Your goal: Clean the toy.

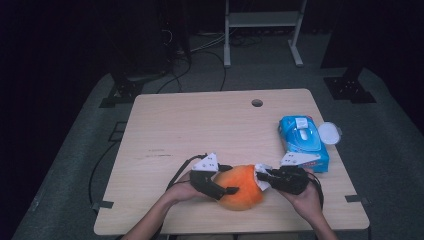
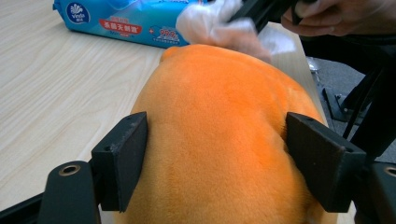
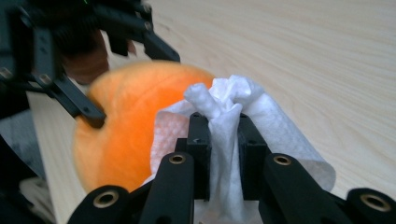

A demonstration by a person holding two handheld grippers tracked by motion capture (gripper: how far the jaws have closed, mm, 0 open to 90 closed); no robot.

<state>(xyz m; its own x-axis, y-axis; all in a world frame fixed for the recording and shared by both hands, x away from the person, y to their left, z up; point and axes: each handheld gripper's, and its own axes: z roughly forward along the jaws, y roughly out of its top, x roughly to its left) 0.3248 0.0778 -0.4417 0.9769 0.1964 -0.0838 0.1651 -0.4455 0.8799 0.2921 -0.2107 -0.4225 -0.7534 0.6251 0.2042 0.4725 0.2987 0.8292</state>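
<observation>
Orange plush toy (image 1: 241, 187) at the near edge of the table (image 1: 200, 125), clamped between left gripper (image 2: 217, 158) jaws so no rolling while getting wiped. Wet wipe (image 3: 224, 121) pinched tight in right gripper (image 3: 223, 140), pressed against the toy's side. Pack of wipes (image 1: 303, 141) parked just beyond, easy reach

One orange plush toy (image 1: 241, 187), one wipe (image 1: 262, 177) (crumpled), one wipes pack (image 1: 303, 142), two grippers.
</observation>
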